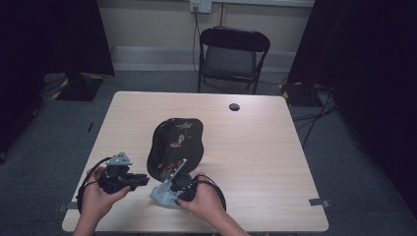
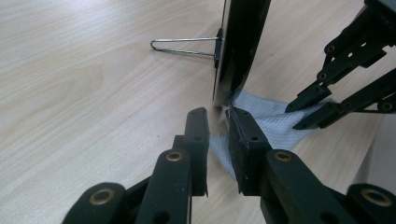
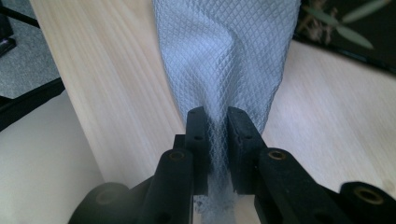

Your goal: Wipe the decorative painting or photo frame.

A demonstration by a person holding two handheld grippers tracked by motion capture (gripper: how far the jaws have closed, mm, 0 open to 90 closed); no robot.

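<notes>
Right gripper: its two black jaws are pinched on the pale grey-blue diamond-textured cloth, a thin fold of the fabric squeezed between them.
Cloth, position: it fans out from the right gripper's jaws towards the dark plate; in the high view the cloth lies at the near edge of the light wooden table, just beside the right hand.
Cloth, look: thin, semi-sheer, a fine quilted lattice, gathered narrow at the jaws and wider further off.
Left gripper: jaws a narrow gap apart, nothing between them, their tips just short of the cloth's corner and the plate's lower edge.
Black lacquered oval plate with a painted floral motif: propped upright and tilted on a thin wire stand, with its lower edge touching the cloth.
Left hand: holds the left gripper near the table's near left corner, beside the plate.
Background: a black folding chair stands beyond the far edge of the table.
</notes>
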